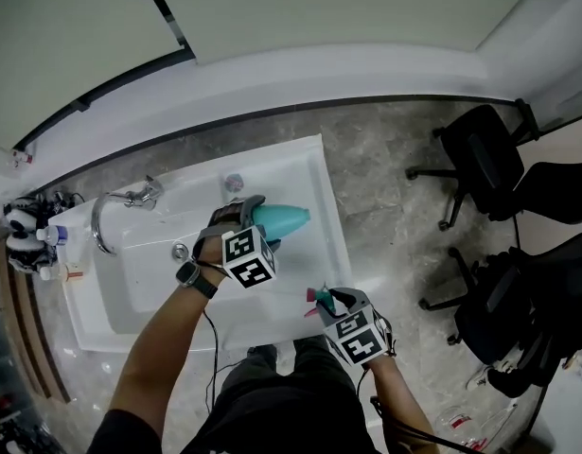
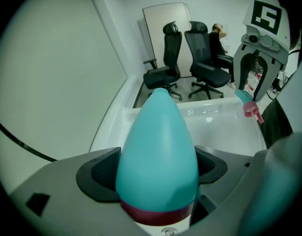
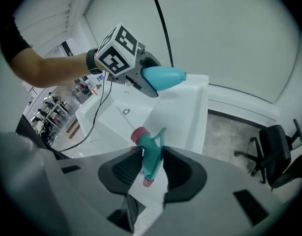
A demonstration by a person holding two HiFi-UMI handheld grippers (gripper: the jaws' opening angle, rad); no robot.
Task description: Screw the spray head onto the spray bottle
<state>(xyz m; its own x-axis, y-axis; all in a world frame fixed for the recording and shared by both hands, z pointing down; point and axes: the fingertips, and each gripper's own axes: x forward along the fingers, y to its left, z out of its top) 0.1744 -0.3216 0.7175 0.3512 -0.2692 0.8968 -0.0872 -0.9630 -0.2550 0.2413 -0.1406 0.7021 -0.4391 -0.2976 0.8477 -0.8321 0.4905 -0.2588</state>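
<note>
My left gripper (image 1: pixel 256 227) is shut on a teal spray bottle (image 1: pixel 282 219), which lies on its side over the white sink counter (image 1: pixel 309 173) with its open neck pointing right. In the left gripper view the teal spray bottle (image 2: pixel 158 151) fills the space between the jaws, a dark red band at its base. My right gripper (image 1: pixel 330 303) is shut on the teal spray head (image 1: pixel 321 298); its pink collar (image 3: pixel 139 135) points toward the bottle. The spray head (image 3: pixel 151 154) sits pinched between the black pads. Bottle and head are apart, about a hand's width.
A white sink basin (image 1: pixel 139 272) with a chrome tap (image 1: pixel 130 200) lies left of the grippers. Several small bottles (image 1: pixel 26 235) stand at the counter's far left. Black office chairs (image 1: pixel 485 164) stand on the stone floor at the right. A cable (image 1: pixel 215 348) hangs from the left gripper.
</note>
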